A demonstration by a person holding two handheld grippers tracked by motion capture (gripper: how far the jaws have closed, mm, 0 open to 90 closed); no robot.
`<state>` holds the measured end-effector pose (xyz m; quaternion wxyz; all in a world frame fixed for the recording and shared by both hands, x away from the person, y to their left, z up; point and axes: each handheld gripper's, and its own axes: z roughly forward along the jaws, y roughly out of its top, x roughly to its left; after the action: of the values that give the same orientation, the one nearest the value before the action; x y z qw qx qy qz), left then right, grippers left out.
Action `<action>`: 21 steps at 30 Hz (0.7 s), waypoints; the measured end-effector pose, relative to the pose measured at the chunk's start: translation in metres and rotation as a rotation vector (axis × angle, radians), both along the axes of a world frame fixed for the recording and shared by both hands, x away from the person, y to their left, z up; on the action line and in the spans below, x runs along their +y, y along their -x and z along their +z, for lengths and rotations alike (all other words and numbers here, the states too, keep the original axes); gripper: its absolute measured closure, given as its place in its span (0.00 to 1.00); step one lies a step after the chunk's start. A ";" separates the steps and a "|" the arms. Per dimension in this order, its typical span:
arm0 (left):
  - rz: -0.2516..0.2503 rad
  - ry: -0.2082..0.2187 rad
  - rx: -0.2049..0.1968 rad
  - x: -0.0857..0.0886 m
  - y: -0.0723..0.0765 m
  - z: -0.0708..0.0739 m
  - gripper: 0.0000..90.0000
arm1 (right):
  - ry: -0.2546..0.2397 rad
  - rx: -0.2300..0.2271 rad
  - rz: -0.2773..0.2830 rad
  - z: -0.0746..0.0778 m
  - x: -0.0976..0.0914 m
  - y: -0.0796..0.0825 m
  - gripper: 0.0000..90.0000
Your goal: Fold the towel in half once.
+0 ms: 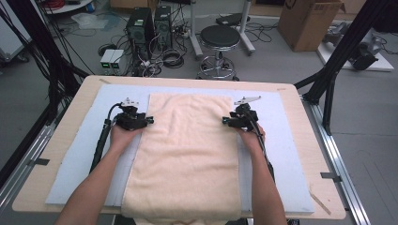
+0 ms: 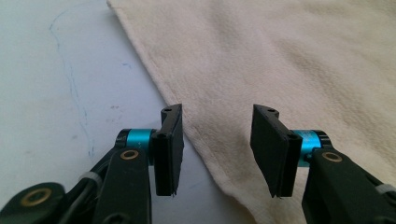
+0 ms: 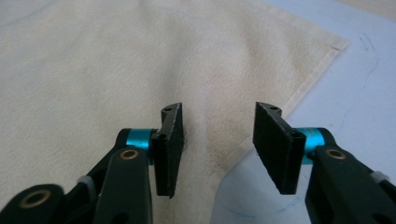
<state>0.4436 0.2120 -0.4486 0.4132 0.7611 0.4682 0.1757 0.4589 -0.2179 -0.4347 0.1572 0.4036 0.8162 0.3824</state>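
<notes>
Both jaws part-open, empty | towel (image 1: 185, 154) near edge overhangs table (image 1: 65, 122), hidden | grippers straddle towel's side edges

Cream towel (image 1: 185, 150), pale blue mat (image 1: 80, 159)

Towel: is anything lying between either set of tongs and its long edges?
Nothing visible. The left tongs and right tongs stand open directly over the towel edges, on the pale blue mat.

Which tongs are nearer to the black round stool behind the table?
Right. The right tongs sit at the towel's right edge, almost straight below the stool; the left tongs sit at the towel's left edge, farther aside.
</notes>
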 end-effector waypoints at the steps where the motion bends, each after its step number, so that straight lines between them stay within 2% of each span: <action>1: 0.006 -0.006 -0.005 -0.001 0.000 0.000 0.62 | 0.009 0.000 0.001 -0.002 0.002 -0.001 0.58; 3: 0.013 -0.023 -0.009 -0.001 0.000 0.001 0.69 | 0.030 0.025 -0.005 -0.007 0.009 -0.004 0.58; 5: 0.026 -0.018 -0.002 -0.001 0.000 0.001 0.79 | 0.028 0.016 -0.003 -0.008 0.012 -0.005 0.71; 7: 0.012 0.003 0.010 -0.001 0.000 0.001 0.89 | 0.021 0.031 0.023 -0.006 0.015 -0.005 0.85; 8: 0.013 0.002 0.010 -0.002 0.000 0.001 0.93 | 0.022 0.042 0.039 -0.005 0.016 -0.005 0.89; 9: 0.011 0.010 0.013 -0.002 0.000 0.001 0.94 | 0.012 0.065 0.058 -0.003 0.017 -0.006 0.91; 11: -0.003 0.016 0.029 0.001 0.001 0.003 0.95 | -0.005 0.074 0.078 0.001 0.016 -0.004 0.93; 13: -0.013 0.032 0.034 0.005 0.003 0.007 0.95 | -0.048 0.077 0.108 0.005 0.013 -0.002 0.93; 17: -0.041 0.087 -0.015 0.011 0.010 0.025 0.96 | -0.103 0.065 0.151 0.019 0.008 0.006 0.93; 21: -0.075 0.105 -0.048 0.018 0.020 0.040 0.96 | -0.154 0.039 0.192 0.036 0.001 0.017 0.94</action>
<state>0.4237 0.2297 -0.4087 0.4700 0.7508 0.4380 0.1532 0.4417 -0.2164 -0.3985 0.0724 0.3419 0.8222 0.4494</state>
